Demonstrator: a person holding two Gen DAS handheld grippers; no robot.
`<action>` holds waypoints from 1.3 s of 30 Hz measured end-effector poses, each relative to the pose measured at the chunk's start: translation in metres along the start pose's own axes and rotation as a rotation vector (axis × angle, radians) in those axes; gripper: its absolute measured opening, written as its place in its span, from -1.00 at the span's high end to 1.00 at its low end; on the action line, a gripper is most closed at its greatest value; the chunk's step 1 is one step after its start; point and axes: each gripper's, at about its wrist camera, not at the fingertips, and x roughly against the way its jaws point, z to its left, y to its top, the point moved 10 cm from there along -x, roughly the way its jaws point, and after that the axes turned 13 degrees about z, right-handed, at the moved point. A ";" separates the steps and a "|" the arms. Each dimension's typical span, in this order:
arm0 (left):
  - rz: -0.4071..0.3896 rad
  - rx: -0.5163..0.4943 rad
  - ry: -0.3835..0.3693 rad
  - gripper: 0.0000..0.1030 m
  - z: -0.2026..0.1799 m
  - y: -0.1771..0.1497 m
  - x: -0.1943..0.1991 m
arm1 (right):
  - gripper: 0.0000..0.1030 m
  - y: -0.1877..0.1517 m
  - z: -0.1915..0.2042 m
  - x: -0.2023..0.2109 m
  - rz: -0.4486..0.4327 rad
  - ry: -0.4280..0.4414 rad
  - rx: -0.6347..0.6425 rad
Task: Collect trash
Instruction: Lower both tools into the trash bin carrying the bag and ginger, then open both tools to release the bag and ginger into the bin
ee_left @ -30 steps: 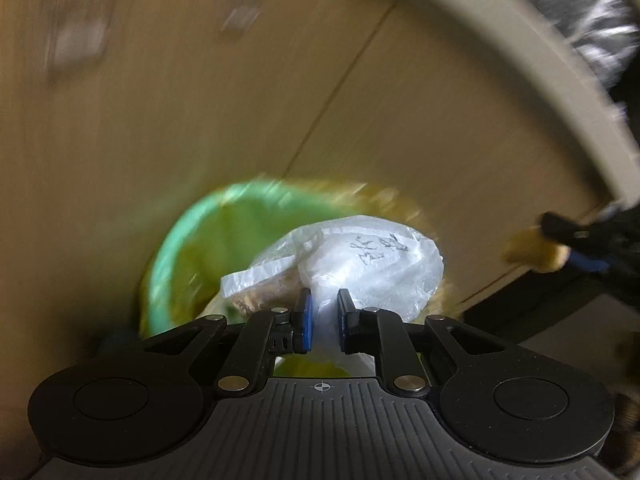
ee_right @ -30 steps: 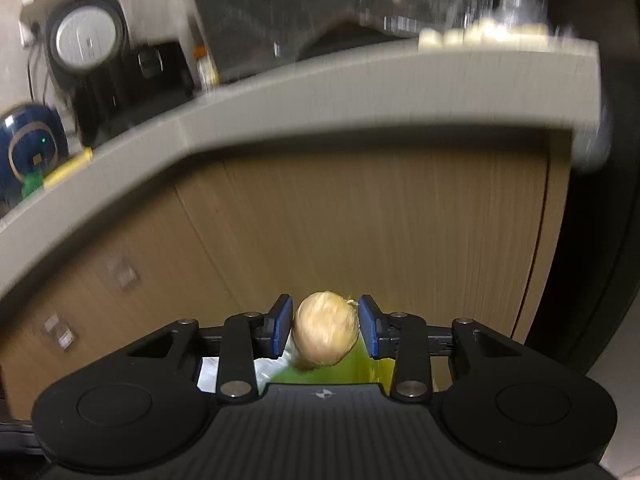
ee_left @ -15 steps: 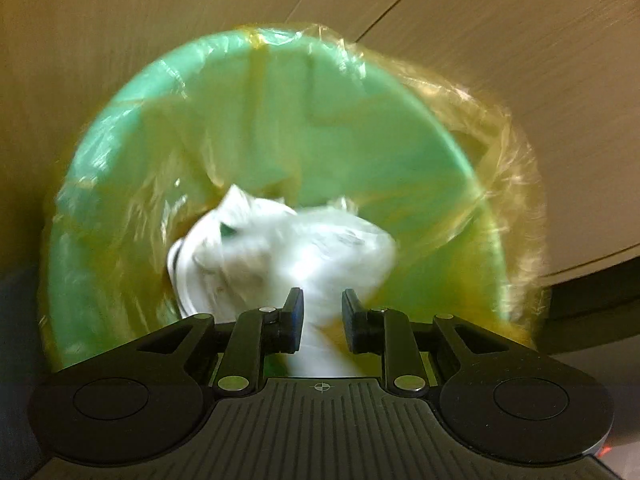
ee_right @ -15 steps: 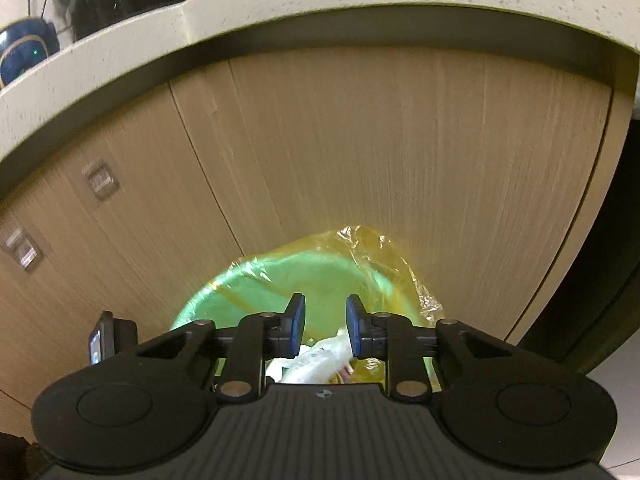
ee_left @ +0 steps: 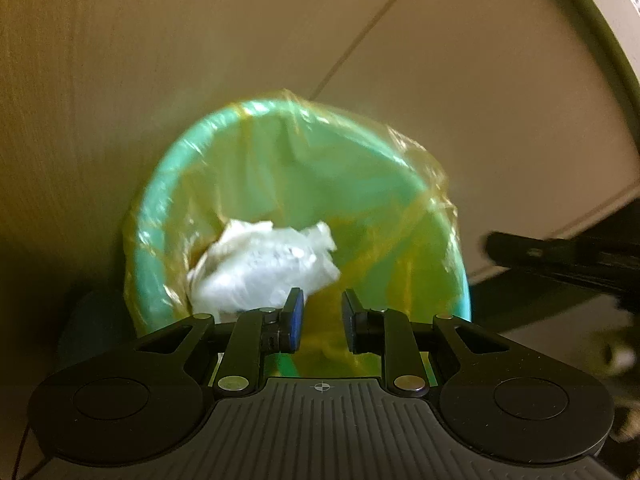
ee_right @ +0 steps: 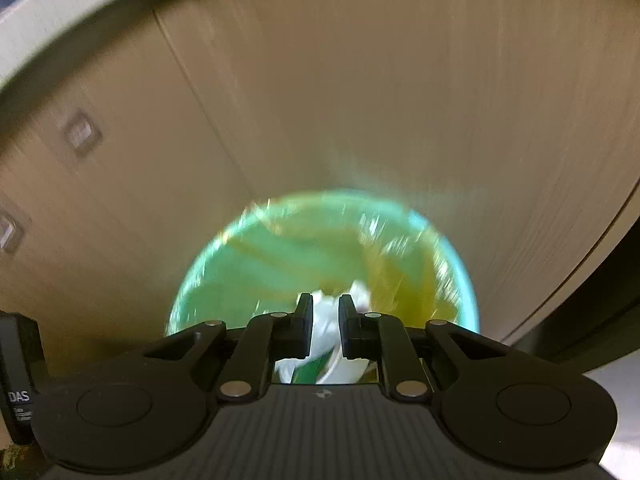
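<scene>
Over the green bin (ee_left: 160, 208), both tongs now gape empty, white bag (ee_left: 264, 268) dropped inside

bag (ee_left: 264, 264) in bin (ee_left: 160, 208) | bin in front of cabinet (ee_left: 460, 112) | counter edge (ee_right: 60, 12) above cabinet

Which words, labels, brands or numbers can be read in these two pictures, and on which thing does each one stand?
"DAS": white letters on the black device at the left edge of the right wrist view.
Smaller lines under "DAS" on the same device: too small and blurred to read.
White plastic bag inside the green trash bin: no readable writing; blurred.
Left wrist view: no readable text.
</scene>
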 end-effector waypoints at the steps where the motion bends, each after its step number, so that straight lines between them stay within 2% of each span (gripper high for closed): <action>1: 0.003 -0.009 0.003 0.54 -0.003 0.001 -0.002 | 0.74 -0.001 -0.002 -0.007 0.027 -0.010 0.004; 4: -0.002 -0.039 0.026 0.54 -0.005 -0.004 0.005 | 0.74 -0.001 -0.020 -0.020 0.078 -0.082 0.006; 7: -0.012 -0.053 0.049 0.54 -0.006 -0.003 0.005 | 0.71 -0.002 -0.042 -0.013 0.059 -0.144 -0.003; 12: 0.045 -0.093 0.039 0.54 -0.015 -0.013 -0.010 | 0.62 -0.010 -0.066 0.000 0.022 -0.208 0.005; 13: 0.056 -0.105 0.037 0.54 -0.018 -0.015 -0.012 | 0.57 -0.010 -0.068 0.002 0.016 -0.219 0.015; 16: 0.077 -0.126 0.024 0.54 -0.023 -0.020 -0.016 | 0.14 -0.008 -0.066 -0.003 0.007 -0.221 0.035; 18: 0.081 -0.129 0.026 0.54 -0.023 -0.021 -0.016 | 0.03 -0.006 -0.061 -0.014 0.005 -0.226 0.055; 21: 0.086 -0.131 0.038 0.54 -0.021 -0.022 -0.015 | 0.03 -0.001 -0.058 -0.040 0.007 -0.284 0.109; 24: 0.108 -0.156 0.052 0.54 -0.022 -0.025 -0.016 | 0.08 -0.007 -0.058 -0.062 0.057 -0.363 0.155; 29: 0.148 -0.211 0.030 0.54 -0.033 -0.031 -0.023 | 0.09 -0.035 -0.054 -0.067 0.157 -0.220 0.079; 33: 0.185 -0.278 0.053 0.54 -0.043 -0.038 -0.036 | 0.13 -0.032 -0.056 -0.084 0.170 -0.264 0.073; 35: 0.191 -0.308 0.065 0.54 -0.046 -0.041 -0.037 | 0.51 -0.027 -0.058 -0.098 0.199 -0.269 0.062; 36: 0.191 -0.315 0.069 0.54 -0.047 -0.042 -0.036 | 1.00 -0.024 -0.061 -0.103 0.223 -0.268 0.047; 37: 0.190 -0.319 0.072 0.54 -0.047 -0.042 -0.034 | 0.99 -0.021 -0.063 -0.099 0.220 -0.258 0.035; 39: 0.187 -0.321 0.074 0.54 -0.047 -0.042 -0.032 | 0.99 -0.011 -0.063 -0.076 0.158 -0.228 0.016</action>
